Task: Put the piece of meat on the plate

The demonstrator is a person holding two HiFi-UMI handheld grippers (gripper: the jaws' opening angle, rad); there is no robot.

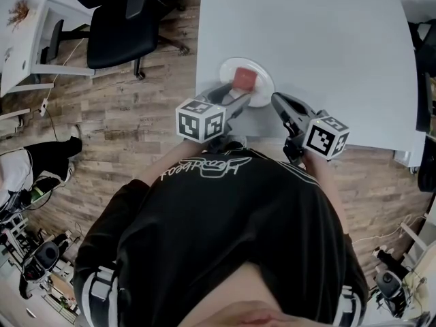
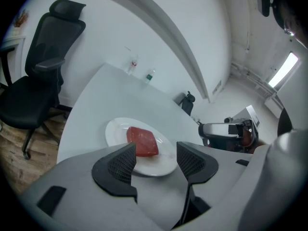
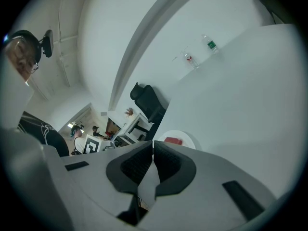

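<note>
Red and block-shaped, the piece of meat [image 1: 244, 79] lies flat near the middle of a round white plate [image 1: 268, 86], which sits close to the near edge of the pale grey surface [image 1: 306, 39]. Judged from that, the placing itself looks done; what seems to be left is only to draw the tools clear.

The left tool [image 1: 238, 101] hangs over the plate's near rim with its jaws spread wide and nothing between them; in its own view the meat [image 2: 142, 141] shows beyond the gap, untouched, on the plate [image 2: 115, 131]. The right tool [image 1: 278, 101] is off to the plate's right, apart from it, its jaws pressed together on nothing [image 3: 153, 150].

The near part of the plate's rim is covered by the left tool in both the head view and the left gripper view, so whether the jaw tips touch the plate cannot be told. The person's dark shirt fills the lower head view and hides the hands. Two small items at the surface's far edge are too small to identify.
</note>
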